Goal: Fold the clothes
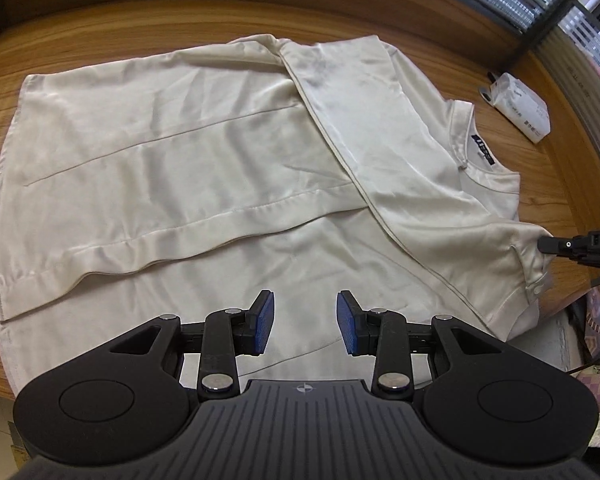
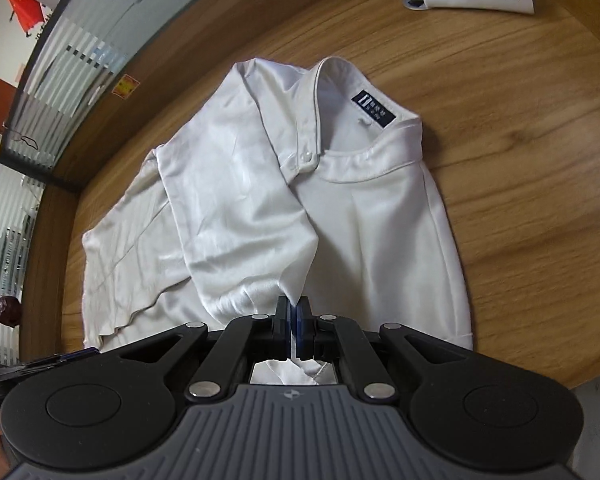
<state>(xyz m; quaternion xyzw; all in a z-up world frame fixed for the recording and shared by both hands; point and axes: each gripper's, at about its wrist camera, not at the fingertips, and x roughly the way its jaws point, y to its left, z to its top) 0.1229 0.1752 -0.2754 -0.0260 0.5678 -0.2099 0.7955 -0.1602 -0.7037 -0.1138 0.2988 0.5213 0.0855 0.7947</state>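
We see the cream satin collared shirt (image 1: 204,152) lying flat on the round wooden worktop (image 1: 80,16), long axis running from hem to collar. Our right tool (image 2: 293,312) is clamped on its sleeve; our left tool (image 1: 305,320) hovers above, parted and empty. The lower hem is cut off.

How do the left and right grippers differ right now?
The left gripper has its jaws apart with nothing between them; the right gripper is shut on the shirt. The left hovers over flat cloth; the right pinches a bunched fold near the shoulder. Both have blue pads and point down at the same shirt.
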